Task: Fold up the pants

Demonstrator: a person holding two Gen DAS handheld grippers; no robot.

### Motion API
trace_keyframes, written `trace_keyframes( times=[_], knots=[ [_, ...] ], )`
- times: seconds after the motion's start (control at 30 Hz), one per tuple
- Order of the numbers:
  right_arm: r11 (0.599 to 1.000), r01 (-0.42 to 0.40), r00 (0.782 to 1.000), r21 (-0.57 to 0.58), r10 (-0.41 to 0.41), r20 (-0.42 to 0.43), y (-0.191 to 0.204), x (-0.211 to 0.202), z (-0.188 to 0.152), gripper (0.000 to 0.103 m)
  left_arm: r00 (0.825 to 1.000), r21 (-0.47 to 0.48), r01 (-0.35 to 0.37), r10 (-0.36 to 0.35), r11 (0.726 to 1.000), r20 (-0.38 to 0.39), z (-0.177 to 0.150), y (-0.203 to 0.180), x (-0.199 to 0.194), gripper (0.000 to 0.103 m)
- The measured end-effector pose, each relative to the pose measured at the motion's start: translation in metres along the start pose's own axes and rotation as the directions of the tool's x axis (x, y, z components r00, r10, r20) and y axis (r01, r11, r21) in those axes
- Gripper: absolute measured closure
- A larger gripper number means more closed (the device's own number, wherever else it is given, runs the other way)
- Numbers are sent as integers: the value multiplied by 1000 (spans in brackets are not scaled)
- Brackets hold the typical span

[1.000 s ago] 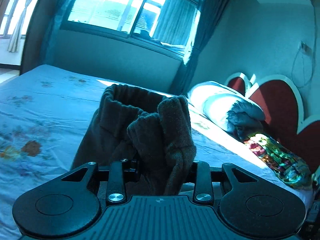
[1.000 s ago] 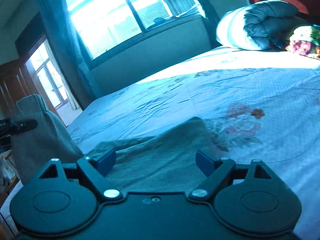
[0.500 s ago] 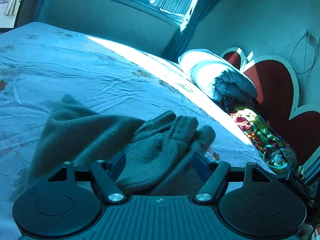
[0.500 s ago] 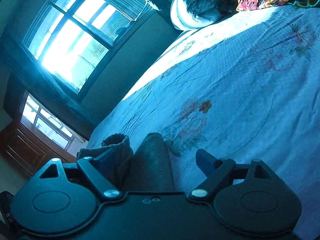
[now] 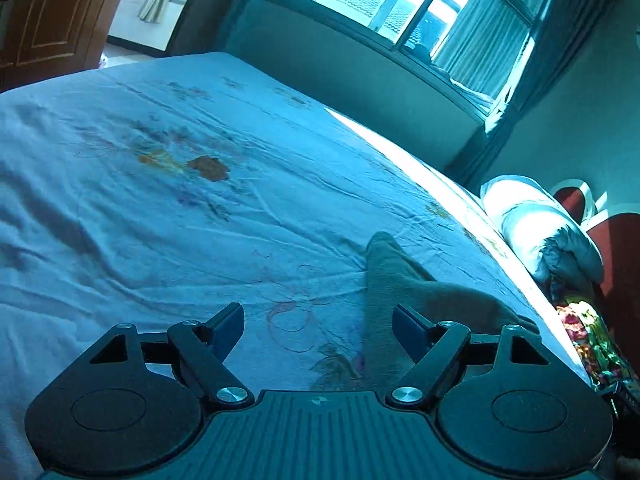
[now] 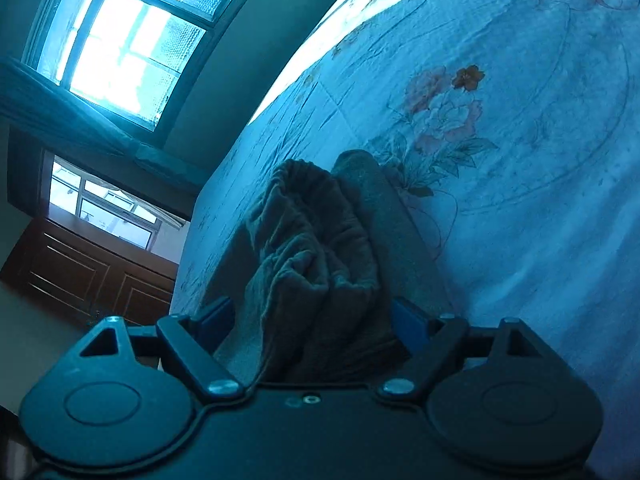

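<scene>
The dark grey pants (image 6: pixel 320 264) lie bunched on the floral bedsheet (image 6: pixel 520 160), with the gathered waistband on top of the pile. In the left wrist view the pants (image 5: pixel 404 288) lie flat to the right. My left gripper (image 5: pixel 318 326) is open and empty above the sheet, its right finger next to the pants. My right gripper (image 6: pixel 310 320) is open, with its jaws on either side of the bunched fabric, not closed on it.
A rolled duvet (image 5: pixel 544 236) and a colourful bundle (image 5: pixel 588 340) lie by the red heart-shaped headboard (image 5: pixel 624 276). A window (image 5: pixel 400 4) with curtains is behind the bed. A wooden cabinet (image 6: pixel 92 276) stands to the left.
My left gripper opened, let go of the pants and swung left over the bare sheet. My right gripper tilted and moved up to the bunched waistband, which now sits between its jaws.
</scene>
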State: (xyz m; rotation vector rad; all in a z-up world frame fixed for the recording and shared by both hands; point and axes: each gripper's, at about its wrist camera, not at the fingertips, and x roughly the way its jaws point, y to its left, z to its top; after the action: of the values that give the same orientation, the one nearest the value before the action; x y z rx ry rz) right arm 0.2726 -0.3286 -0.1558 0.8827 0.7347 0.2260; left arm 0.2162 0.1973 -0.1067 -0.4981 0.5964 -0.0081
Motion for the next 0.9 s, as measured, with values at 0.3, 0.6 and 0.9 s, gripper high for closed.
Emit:
trace_keyframes(
  times=[0.3,0.6,0.9],
  knots=[
    [975,40,999,-219,-39,7,56,26,-2,74,994,13,-25,27,1000,-108,-27,14,28,23],
    [999,43,999,-23,-43,21,-13,6,-2,82,994,40,0,4,999,-112,-30,2,31,22],
    [991,27,997,-129,-17,77,1,-9,0,80,993,93,50,-39,994,-115,-30,-23,30,22]
  ],
)
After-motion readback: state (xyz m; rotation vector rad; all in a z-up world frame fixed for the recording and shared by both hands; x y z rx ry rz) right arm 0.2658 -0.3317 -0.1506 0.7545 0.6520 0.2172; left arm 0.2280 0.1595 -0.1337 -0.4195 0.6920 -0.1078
